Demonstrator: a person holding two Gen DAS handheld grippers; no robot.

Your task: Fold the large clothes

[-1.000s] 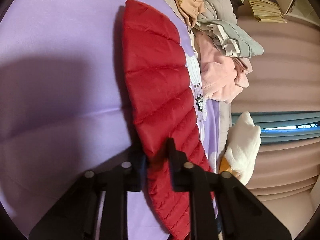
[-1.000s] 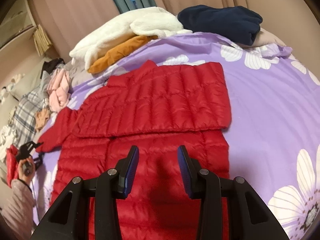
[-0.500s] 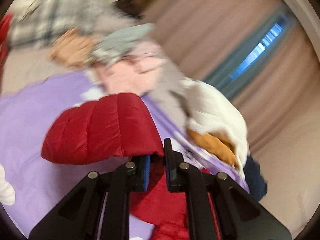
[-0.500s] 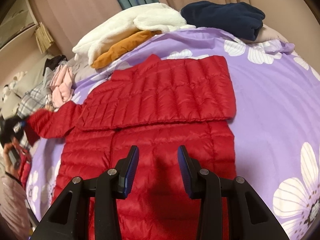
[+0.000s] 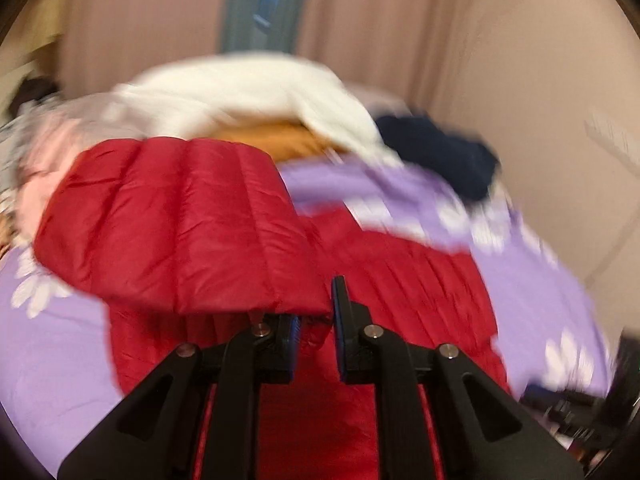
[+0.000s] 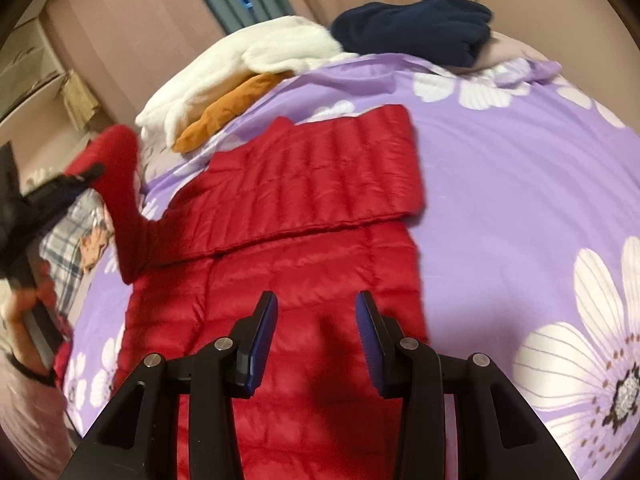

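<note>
A red quilted down jacket [image 6: 280, 280] is spread in the middle of a bed covered with a purple bedsheet printed with white flowers [image 6: 520, 184]. One sleeve [image 6: 328, 176] is laid folded across the upper part of the jacket, reaching toward the right side of the bed. The other sleeve [image 5: 180, 228] is lifted off the sheet near the left edge of the bed. Its cuff is clamped between the closed fingers of the left gripper [image 5: 316, 312], and the sleeve is seen hanging in an arch above the jacket body. In the right wrist view the same gripper [image 6: 80, 178] is seen at the left, held by a hand [image 6: 24, 316], with the raised sleeve around it.

The right gripper [image 6: 316, 332] is held above the lower part of the jacket. Its blue-padded fingers [image 6: 262, 336] are parted and nothing is gripped between them; whether the fabric is touched cannot be told.

At the far edge of the bed a white fleece garment [image 6: 248, 60] is piled over an orange garment [image 6: 228, 108], and a navy blue garment [image 6: 412, 28] lies beside them toward the far right corner. More clothes, among them a plaid garment [image 6: 68, 244], are heaped past the left edge. Pinkish curtains [image 5: 380, 20] are seen behind the bed.
</note>
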